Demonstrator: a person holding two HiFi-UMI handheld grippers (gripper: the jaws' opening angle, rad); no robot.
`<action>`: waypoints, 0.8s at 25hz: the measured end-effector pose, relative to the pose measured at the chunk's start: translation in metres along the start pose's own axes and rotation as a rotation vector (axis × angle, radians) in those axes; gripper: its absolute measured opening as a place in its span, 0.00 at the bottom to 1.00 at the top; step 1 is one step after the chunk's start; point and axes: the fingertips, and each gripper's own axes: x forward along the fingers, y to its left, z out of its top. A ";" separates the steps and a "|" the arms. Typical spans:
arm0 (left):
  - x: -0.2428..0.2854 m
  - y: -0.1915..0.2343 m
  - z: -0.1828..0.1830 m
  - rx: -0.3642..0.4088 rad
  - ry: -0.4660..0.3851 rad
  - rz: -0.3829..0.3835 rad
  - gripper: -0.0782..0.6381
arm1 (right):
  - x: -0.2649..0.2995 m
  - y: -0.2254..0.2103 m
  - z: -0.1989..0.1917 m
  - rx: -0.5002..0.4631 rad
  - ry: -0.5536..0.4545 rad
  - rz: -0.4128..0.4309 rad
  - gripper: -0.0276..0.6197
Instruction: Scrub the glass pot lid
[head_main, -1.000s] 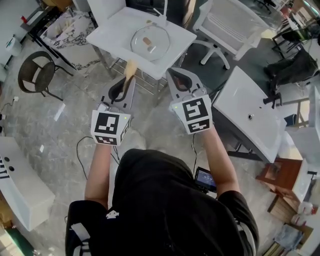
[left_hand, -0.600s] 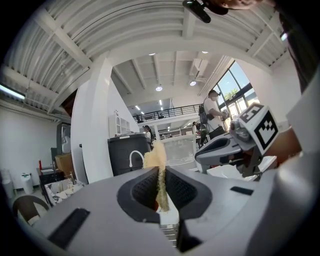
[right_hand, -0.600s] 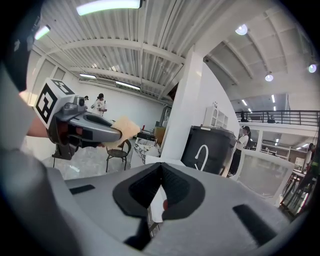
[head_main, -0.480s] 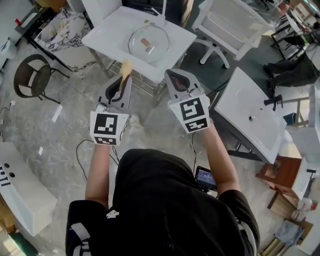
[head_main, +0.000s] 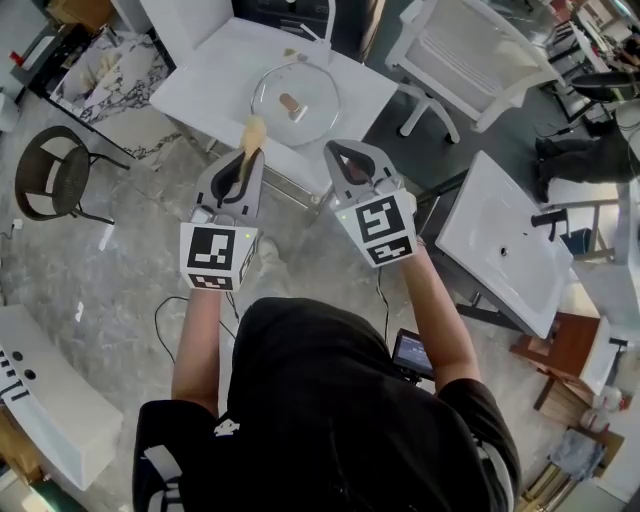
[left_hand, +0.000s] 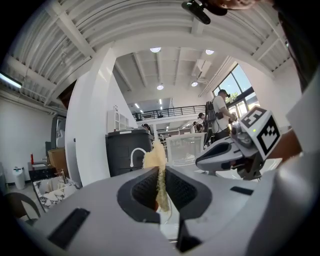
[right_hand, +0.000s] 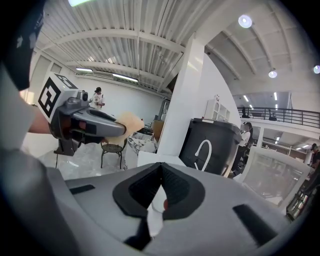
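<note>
The glass pot lid (head_main: 294, 100) with a tan knob lies flat in the white sink basin (head_main: 215, 78) ahead of me. My left gripper (head_main: 247, 152) is shut on a pale yellow sponge (head_main: 253, 133), whose top sticks out past the jaws just short of the basin's near edge. That sponge (left_hand: 156, 165) shows pinched between the pads in the left gripper view. My right gripper (head_main: 346, 154) is shut with nothing in it, level with the left one and right of it. Both are held apart from the lid.
A white tap (head_main: 312, 26) rises at the basin's far edge. A second white basin (head_main: 505, 240) with a black tap stands at the right, a white chair (head_main: 465, 50) behind it. A dark round chair (head_main: 50, 180) is at the left. Cables lie on the floor.
The lid and basin sit slightly nearer and lower in the head view than a second ago. Both grippers keep the same closed pose, the sponge still in the left one.
</note>
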 end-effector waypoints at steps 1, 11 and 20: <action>0.008 0.007 -0.001 -0.005 0.002 -0.003 0.13 | 0.009 -0.003 0.000 0.001 0.006 0.003 0.04; 0.071 0.076 -0.013 -0.063 0.020 -0.077 0.13 | 0.104 -0.031 0.010 0.016 0.072 0.001 0.04; 0.121 0.125 -0.041 -0.093 0.065 -0.168 0.13 | 0.175 -0.046 0.002 0.044 0.154 -0.039 0.04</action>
